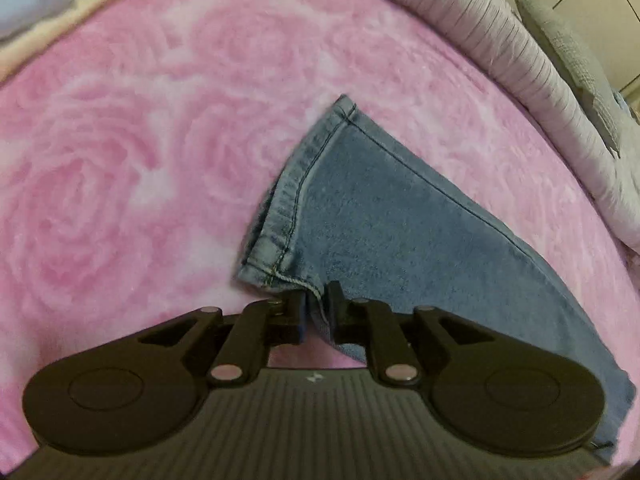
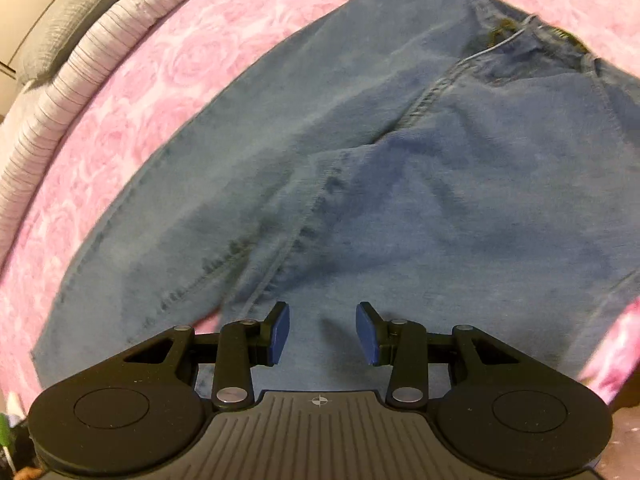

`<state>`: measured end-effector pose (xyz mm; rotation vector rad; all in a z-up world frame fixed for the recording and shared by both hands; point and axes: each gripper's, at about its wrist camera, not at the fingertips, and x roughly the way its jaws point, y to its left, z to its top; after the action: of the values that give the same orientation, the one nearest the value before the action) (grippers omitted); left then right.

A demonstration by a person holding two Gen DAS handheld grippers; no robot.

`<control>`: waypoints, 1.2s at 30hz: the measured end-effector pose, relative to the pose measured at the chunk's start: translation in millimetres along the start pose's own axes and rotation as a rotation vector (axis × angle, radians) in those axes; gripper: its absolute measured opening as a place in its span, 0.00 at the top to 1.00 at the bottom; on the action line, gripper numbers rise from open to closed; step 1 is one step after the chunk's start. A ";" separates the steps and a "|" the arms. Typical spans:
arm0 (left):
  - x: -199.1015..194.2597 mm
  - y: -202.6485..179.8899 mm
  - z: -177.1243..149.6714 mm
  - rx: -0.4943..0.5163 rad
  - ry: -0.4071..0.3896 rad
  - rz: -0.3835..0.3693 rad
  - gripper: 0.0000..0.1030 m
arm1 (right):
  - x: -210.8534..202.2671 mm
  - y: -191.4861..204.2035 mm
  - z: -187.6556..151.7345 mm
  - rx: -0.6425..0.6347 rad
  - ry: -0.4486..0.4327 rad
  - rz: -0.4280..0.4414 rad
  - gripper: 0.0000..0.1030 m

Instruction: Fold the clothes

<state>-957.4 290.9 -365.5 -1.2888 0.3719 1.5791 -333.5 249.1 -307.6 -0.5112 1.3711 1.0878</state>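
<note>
The left gripper is clamped on the hem corner of the jeans, fingers pinched tight with a fold of denim squeezed between them, and from that pinch the leg runs away to the right and back past the gripper across the pink blanket. Over in the right wrist view, the right gripper hangs with its jaws apart, blue pads showing and nothing between them, hovering low over the upper part of the jeans, where the two legs meet and the waistband sits at the far end. So the long axis of the jeans runs from the left gripper's hem toward the waist ahead of the right one; the left holds the cuff end, the right is nearer the seat and waist. A lengthwise fold would likely turn on carrying that cuff along this line toward the waistband. A stack of folded clothes waits at the far left corner.
</note>
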 end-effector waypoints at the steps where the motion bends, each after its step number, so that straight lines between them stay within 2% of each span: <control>1: -2.1 -2.3 0.6 0.007 -0.009 0.010 0.87 | -2.3 -5.4 0.3 0.004 -0.005 -0.009 0.60; 5: -10.1 -8.7 7.8 0.052 -0.009 0.043 0.80 | -9.2 -32.7 3.5 0.044 -0.023 -0.049 0.60; 8: -22.3 -15.3 6.2 0.065 -0.035 0.104 0.75 | -15.8 -56.5 8.2 0.072 -0.041 -0.070 0.60; 10: -31.6 -12.2 -2.1 0.017 -0.054 0.176 0.79 | -20.4 -73.9 13.8 0.080 -0.056 -0.083 0.60; 13: -52.8 -12.2 -29.9 -0.063 -0.049 0.201 0.79 | -32.1 -110.5 22.9 0.093 -0.080 -0.088 0.60; 17: -79.9 -52.5 -96.8 -0.046 0.022 0.088 0.79 | -51.3 -177.5 45.4 0.139 -0.131 -0.078 0.60; 20: -94.9 -97.6 -161.8 -0.085 0.069 -0.006 0.79 | -66.2 -228.6 64.8 0.162 -0.162 -0.069 0.59; 22: -102.8 -132.5 -208.8 -0.124 0.083 -0.076 0.79 | -75.8 -258.1 80.9 0.149 -0.170 -0.058 0.41; 25: -102.5 -189.6 -271.8 -0.151 0.132 -0.169 0.79 | -94.9 -293.5 99.3 0.085 -0.163 -0.026 0.41; 28: -92.3 -251.5 -324.7 -0.126 0.211 -0.246 0.79 | -103.4 -325.9 111.5 0.067 -0.158 0.005 0.41; 31: -86.8 -306.3 -352.7 -0.052 0.258 -0.295 0.79 | -100.2 -355.5 117.6 0.114 -0.136 0.056 0.41; 33: -84.2 -341.7 -361.7 0.037 0.286 -0.316 0.79 | -98.1 -361.4 115.5 0.113 -0.130 0.086 0.41; 36: -77.3 -386.9 -366.6 0.166 0.305 -0.333 0.79 | -100.1 -355.8 115.9 0.058 -0.166 0.116 0.42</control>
<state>-442.4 145.2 -305.5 -1.3829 0.4428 1.0545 41.2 151.5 -294.1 -0.2947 1.2943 1.1548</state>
